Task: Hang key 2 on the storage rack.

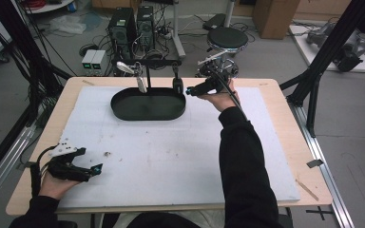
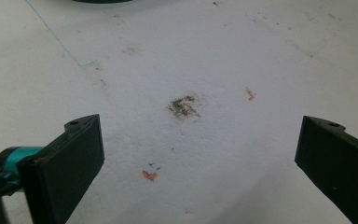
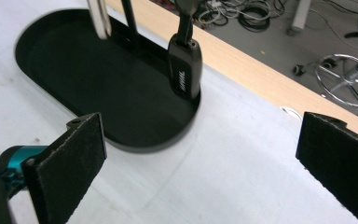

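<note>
my right gripper [image 1: 188,90] hangs just beside the black oval tray [image 1: 123,108] at the far side of the white foam tabletop [image 1: 171,152], fingers wide apart, holding nothing. a small black key fob [image 3: 185,74] hangs over the tray's end. my left gripper [image 1: 96,168] rests near me, fingers spread too.

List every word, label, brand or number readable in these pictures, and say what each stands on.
Nothing can be read for certain.
Black key fob hanging over the black oval tray: pale vertical lettering, too blurred to read.
White table mat: orange and blue pen marks, no words.
Open right gripper: no print visible.
</note>
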Motion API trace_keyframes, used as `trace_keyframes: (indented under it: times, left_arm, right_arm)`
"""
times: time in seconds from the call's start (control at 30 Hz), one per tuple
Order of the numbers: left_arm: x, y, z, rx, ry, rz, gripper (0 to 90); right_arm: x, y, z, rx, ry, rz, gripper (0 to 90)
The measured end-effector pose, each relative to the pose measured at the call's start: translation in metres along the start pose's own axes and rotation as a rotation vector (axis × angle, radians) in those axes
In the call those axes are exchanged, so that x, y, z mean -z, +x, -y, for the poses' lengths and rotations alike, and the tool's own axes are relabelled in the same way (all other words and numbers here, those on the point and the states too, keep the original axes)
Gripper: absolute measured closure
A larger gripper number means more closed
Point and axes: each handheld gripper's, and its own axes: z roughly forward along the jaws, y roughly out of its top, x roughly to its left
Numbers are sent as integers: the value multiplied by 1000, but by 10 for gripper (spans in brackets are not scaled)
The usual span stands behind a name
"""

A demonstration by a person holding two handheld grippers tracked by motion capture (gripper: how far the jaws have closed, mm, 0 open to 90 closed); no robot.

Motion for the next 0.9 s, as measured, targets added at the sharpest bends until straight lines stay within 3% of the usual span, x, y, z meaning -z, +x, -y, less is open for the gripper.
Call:
trace_keyframes:
  times: [0.13,0.4,0.7,0.9]
  left_arm:
    - [0,0,0,-7,5,0,17]
    - [1,1,0,1,1,4,17]
    - [0,-1,0,8,6,8,17]
    - [2,-2,0,4,0,13,17]
  right_arm:
    - [7,-6,11,-12,-10,6,7]
    - [16,-15,39,-5,-12,-25,8]
    - [28,-13,69,22,-22,-16,7]
    - [34,-15,95,4,-36,-14,7]
